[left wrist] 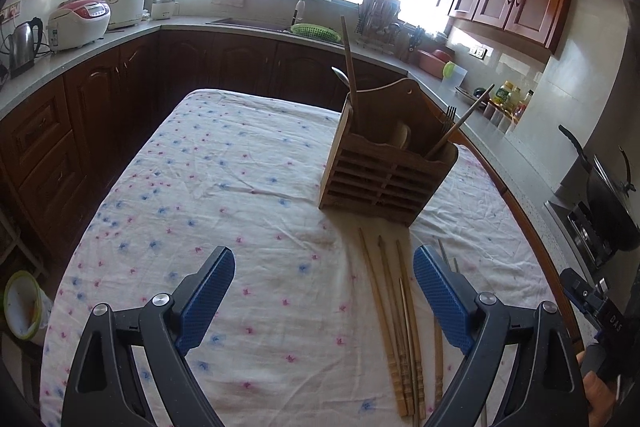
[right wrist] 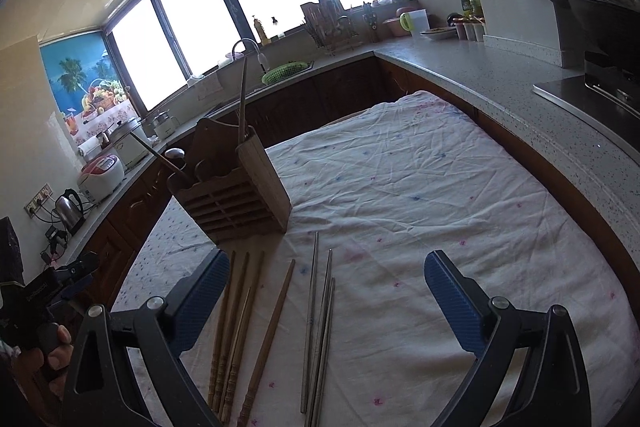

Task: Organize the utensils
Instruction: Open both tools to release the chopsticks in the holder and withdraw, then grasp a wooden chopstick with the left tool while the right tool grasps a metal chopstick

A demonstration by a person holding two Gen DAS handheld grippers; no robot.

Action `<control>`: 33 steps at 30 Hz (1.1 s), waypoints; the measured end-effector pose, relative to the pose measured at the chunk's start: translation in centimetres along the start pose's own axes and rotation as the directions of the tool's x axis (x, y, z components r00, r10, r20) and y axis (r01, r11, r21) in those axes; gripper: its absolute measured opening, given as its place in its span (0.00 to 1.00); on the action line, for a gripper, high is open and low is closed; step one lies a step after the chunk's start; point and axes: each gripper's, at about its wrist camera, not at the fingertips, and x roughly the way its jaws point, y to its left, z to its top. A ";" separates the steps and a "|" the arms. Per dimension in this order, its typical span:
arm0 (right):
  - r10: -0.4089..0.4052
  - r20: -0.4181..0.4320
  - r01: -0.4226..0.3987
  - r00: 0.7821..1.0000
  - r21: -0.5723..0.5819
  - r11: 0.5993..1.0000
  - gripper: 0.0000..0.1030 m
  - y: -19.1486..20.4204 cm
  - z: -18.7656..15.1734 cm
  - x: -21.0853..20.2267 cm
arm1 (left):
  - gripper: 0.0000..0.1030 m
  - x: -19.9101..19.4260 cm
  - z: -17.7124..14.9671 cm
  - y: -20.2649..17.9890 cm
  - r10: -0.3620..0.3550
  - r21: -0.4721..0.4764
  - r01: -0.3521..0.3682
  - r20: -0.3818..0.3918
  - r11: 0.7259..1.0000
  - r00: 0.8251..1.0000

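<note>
Showing only rightward: metal chopsticks (right wrist: 320, 327).

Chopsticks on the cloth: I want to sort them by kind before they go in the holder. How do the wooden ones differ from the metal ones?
The wooden chopsticks are brown with carved, ridged handle ends; the metal chopsticks are grey, plain and thinner. The wooden ones lie nearer the wooden holder, by the right gripper's left finger; the metal ones lie between its open fingers. Both sets lie flat on the floral cloth, pointing toward the holder.
</note>
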 end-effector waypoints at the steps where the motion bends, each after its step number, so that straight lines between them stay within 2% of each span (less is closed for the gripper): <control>1: 0.001 -0.005 -0.001 1.000 0.002 1.000 0.96 -0.1 -0.2 0.1 | 0.89 0.2 0.0 -0.1 0.000 0.002 0.000 -0.008 1.000 1.000; 13: 0.001 -0.069 -0.004 0.998 -0.034 0.999 0.95 0.7 -1.2 2.0 | 0.87 3.0 0.0 -1.6 0.013 0.042 -0.010 -0.075 0.999 0.997; 16: 0.002 -0.088 -0.005 0.996 -0.042 0.999 0.90 0.9 -1.1 2.8 | 0.85 4.0 0.1 -2.1 0.012 0.055 -0.007 -0.096 0.998 0.995; 18: 0.005 -0.103 -0.010 0.995 -0.046 0.999 0.81 1.1 -1.1 3.4 | 0.80 4.7 0.1 -2.5 0.008 0.063 0.000 -0.116 0.998 0.993; 22: 0.021 -0.141 -0.028 0.990 -0.045 0.999 0.71 1.2 -1.1 4.9 | 0.69 6.7 0.6 -3.3 -0.007 0.076 0.020 -0.164 0.997 0.986; 24: 0.029 -0.158 -0.037 0.987 -0.047 0.998 0.61 1.3 -1.1 5.8 | 0.65 7.9 0.9 -3.7 -0.008 0.088 0.024 -0.187 0.996 0.982; 33: 0.051 -0.250 -0.069 0.967 -0.065 0.996 0.40 1.9 -0.4 11.0 | 0.42 14.8 1.6 -5.2 -0.017 0.095 0.048 -0.307 0.994 0.952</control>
